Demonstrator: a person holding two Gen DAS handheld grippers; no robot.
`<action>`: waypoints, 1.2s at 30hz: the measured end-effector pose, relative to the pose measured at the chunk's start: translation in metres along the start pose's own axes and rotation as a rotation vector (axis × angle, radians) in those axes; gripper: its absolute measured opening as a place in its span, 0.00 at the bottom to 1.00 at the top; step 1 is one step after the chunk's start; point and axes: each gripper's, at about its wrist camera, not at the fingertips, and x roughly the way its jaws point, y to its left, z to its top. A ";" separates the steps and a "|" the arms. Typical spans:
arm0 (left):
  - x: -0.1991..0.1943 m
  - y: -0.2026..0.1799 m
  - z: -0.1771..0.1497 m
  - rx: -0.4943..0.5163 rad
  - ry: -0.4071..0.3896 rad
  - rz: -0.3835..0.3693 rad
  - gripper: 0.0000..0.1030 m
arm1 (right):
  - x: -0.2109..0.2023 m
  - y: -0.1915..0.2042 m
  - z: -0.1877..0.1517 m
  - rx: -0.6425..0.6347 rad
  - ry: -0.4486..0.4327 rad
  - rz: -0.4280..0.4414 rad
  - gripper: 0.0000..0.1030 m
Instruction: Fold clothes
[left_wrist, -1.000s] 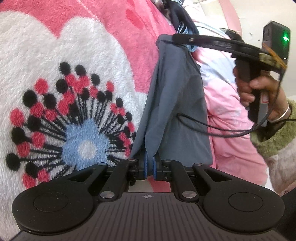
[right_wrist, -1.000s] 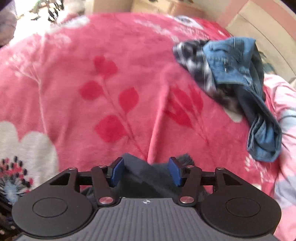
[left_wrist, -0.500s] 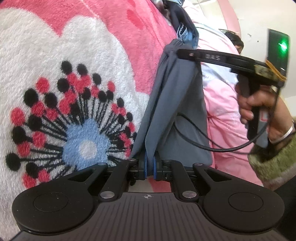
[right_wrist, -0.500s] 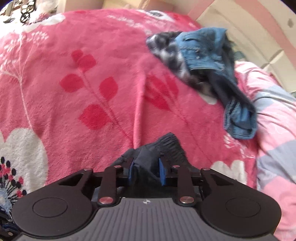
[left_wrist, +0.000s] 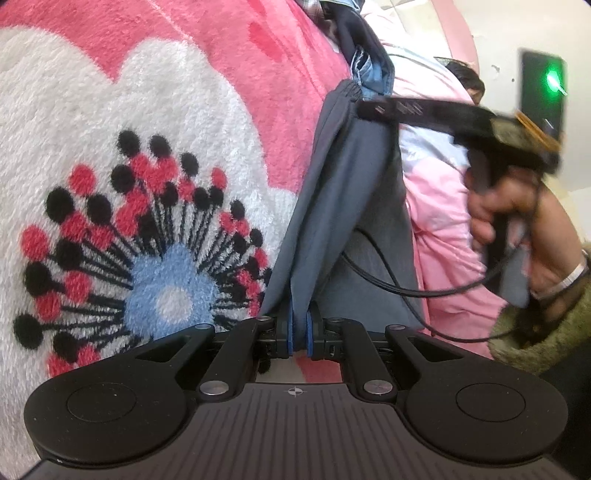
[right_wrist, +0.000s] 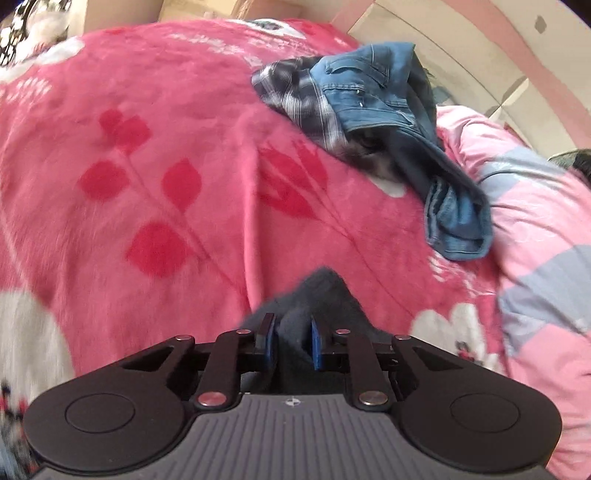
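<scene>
Two grippers hold our grey garment (left_wrist: 343, 206) stretched above the pink blanket (left_wrist: 207, 74): the left gripper (left_wrist: 300, 332) is clamped shut on one edge, the right gripper (right_wrist: 291, 341) closing on bunched cloth.

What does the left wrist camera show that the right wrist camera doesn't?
Only the left wrist view shows the person's hand holding the right gripper, and the blanket's blue-centred flower. Only the right wrist view shows the denim garment lying on a plaid shirt. Both show the grey garment pinched at each end, over the pink blanket.
</scene>
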 end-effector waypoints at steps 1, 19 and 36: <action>0.000 0.002 0.000 -0.013 0.001 -0.005 0.08 | 0.005 -0.003 0.003 0.035 -0.008 0.019 0.27; 0.004 0.015 0.003 -0.117 0.011 -0.052 0.08 | -0.037 -0.069 -0.036 0.145 -0.067 0.404 0.16; -0.019 -0.051 0.002 0.150 -0.092 0.142 0.63 | -0.071 -0.203 -0.106 0.781 -0.303 0.598 0.24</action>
